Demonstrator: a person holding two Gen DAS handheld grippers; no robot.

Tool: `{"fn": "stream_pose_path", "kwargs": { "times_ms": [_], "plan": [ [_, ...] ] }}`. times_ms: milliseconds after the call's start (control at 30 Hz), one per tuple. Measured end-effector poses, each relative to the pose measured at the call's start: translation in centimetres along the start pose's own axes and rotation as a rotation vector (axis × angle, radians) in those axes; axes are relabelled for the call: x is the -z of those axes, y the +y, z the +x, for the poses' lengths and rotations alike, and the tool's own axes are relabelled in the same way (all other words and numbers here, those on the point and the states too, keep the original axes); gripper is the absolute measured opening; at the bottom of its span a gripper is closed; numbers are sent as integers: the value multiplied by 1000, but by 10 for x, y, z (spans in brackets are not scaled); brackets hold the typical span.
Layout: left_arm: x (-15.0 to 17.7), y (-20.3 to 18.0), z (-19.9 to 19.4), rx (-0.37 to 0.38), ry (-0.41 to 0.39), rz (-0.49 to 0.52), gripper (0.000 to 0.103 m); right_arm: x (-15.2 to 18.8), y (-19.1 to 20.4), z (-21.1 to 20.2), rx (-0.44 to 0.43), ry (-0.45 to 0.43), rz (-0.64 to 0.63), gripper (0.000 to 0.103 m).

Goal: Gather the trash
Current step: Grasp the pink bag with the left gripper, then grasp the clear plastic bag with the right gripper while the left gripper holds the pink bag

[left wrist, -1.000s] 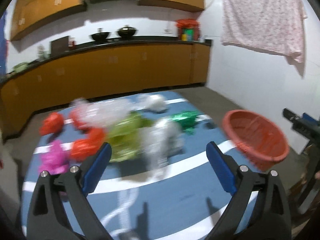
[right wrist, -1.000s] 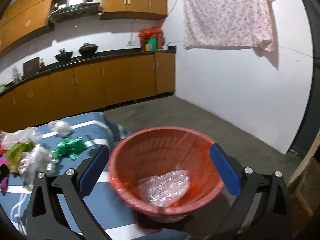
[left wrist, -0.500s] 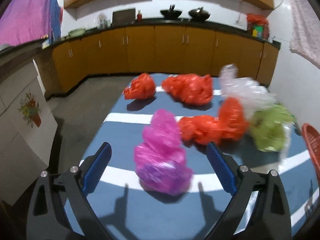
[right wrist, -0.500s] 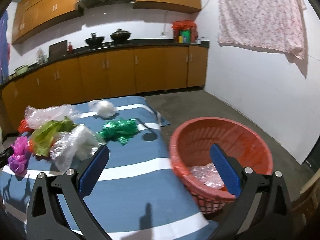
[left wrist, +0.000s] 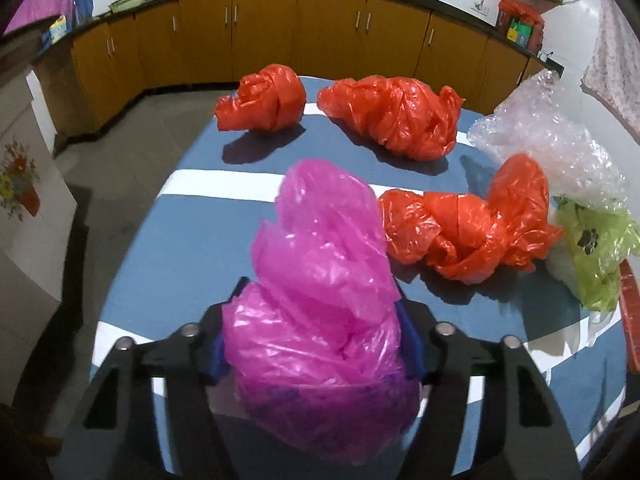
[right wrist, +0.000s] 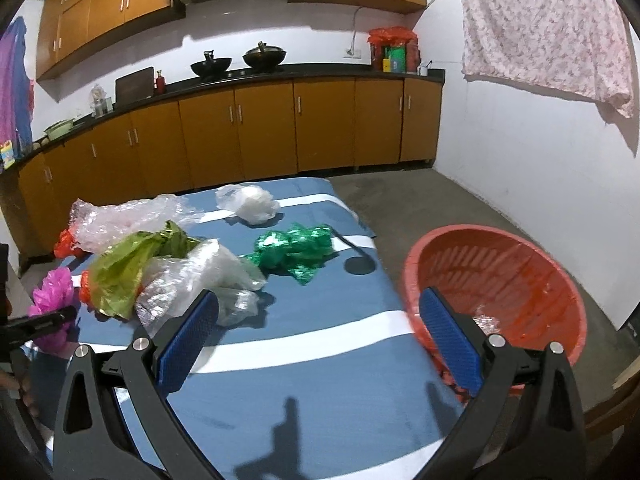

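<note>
My left gripper [left wrist: 316,340] is shut on a crumpled pink plastic bag [left wrist: 320,280] at the near left of the blue striped table [left wrist: 208,240]. The pink bag also shows in the right wrist view [right wrist: 52,292]. Three red bags lie beyond it: one far left [left wrist: 262,98], one far middle [left wrist: 394,114], one near right [left wrist: 468,228]. My right gripper [right wrist: 316,340] is open and empty above the table's right part. The red basket [right wrist: 500,276] stands at the table's right edge with clear plastic inside.
Clear bubble wrap [right wrist: 124,216], a lime green bag [right wrist: 128,264], clear plastic [right wrist: 200,276], a green foil wrapper [right wrist: 296,246] and a white bag [right wrist: 252,202] lie on the table. Orange cabinets [right wrist: 280,132] line the back wall. A white cabinet [left wrist: 24,208] stands left.
My left gripper swung left from the basket side, moved onto the pink bag and shut on it. My right gripper backed away from the basket toward the table.
</note>
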State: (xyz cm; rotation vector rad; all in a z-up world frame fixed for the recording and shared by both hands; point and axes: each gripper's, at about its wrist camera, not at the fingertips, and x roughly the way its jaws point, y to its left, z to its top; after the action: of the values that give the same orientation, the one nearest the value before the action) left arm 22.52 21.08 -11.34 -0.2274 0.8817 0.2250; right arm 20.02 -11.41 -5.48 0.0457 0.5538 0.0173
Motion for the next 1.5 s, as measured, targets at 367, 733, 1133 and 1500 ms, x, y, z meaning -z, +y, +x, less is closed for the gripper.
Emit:
{"fn": "stream_pose_path", "kwargs": {
  "times_ms": [367,733,1133,1500],
  "plan": [
    [-1,0,-19,24,-60,20,57,-7,50,43,-94,101,13,69],
    [2,-4,-30,52,-75,19,57,-4,73,76,-149,207,59,63],
    [4,-15,-31,69,-77,33,57,4,64,61,-149,203,21,10],
    [5,-36,-57,112,-124,68,57,0,32,35,-105,135,5,9]
  ]
}}
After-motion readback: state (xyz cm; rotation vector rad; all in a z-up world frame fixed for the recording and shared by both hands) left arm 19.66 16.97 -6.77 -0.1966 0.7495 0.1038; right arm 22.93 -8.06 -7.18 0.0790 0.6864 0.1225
